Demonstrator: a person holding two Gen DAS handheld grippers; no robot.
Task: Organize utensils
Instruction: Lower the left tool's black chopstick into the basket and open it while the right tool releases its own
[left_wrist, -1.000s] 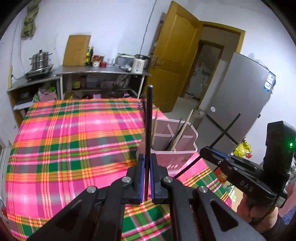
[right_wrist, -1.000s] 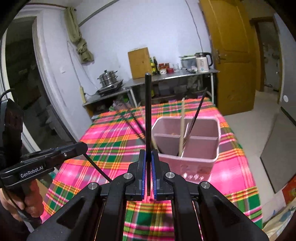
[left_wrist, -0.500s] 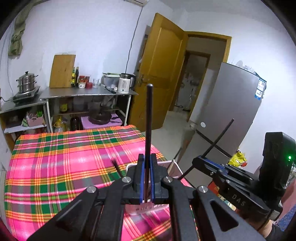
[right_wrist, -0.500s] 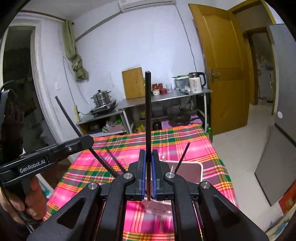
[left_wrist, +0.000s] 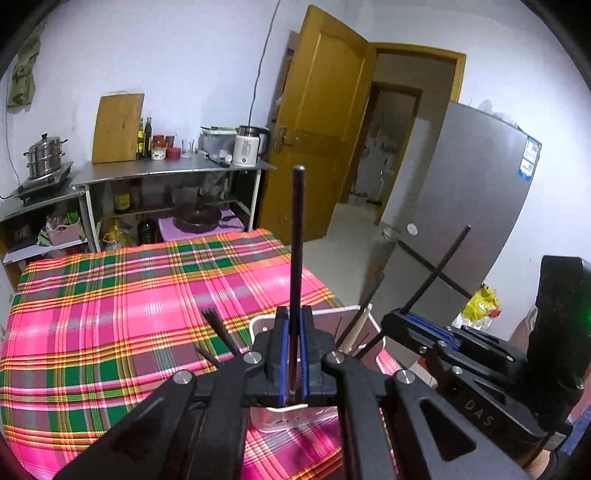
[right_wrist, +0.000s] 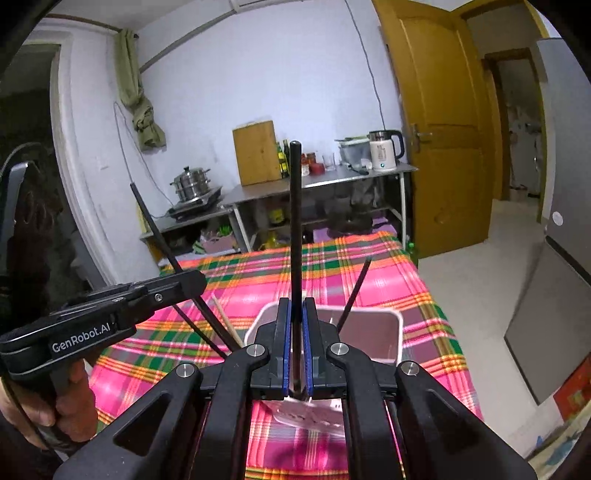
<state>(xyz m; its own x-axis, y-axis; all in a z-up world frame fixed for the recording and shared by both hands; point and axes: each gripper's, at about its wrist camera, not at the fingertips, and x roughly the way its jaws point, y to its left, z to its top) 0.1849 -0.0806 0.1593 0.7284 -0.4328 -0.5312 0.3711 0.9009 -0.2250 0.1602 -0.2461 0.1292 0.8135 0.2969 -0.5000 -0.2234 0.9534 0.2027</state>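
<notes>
**A:** Since half a second ago my left wrist view has dropped a little: the pink utensil holder (left_wrist: 369, 325) shows more of its rim behind the fingers, and the kettle on the far shelf sits lower in frame. How do the grips look?

**B:** My left gripper (left_wrist: 292, 354) is pressed together on a black chopstick (left_wrist: 297, 254), which stands upright out of the blue pads. My right gripper (right_wrist: 296, 347) pinches a second black chopstick (right_wrist: 295, 236) the same way, also upright.

**A:** And both relative to the holder?

**B:** Both grippers hang just above its near side, over the plaid tablecloth (left_wrist: 110, 314) on the worktop. In the right wrist view the holder (right_wrist: 373, 332) lies directly behind the fingers.

**A:** What is inside it?

**B:** Several dark sticks and one pale wooden chopstick (left_wrist: 356, 328) lean out of it at angles. Which compartment each sits in I cannot tell, since my grippers cover the middle.

**A:** Do the two held chopsticks touch the holder?

**B:** I cannot tell; their lower ends are hidden between the pads.
</notes>
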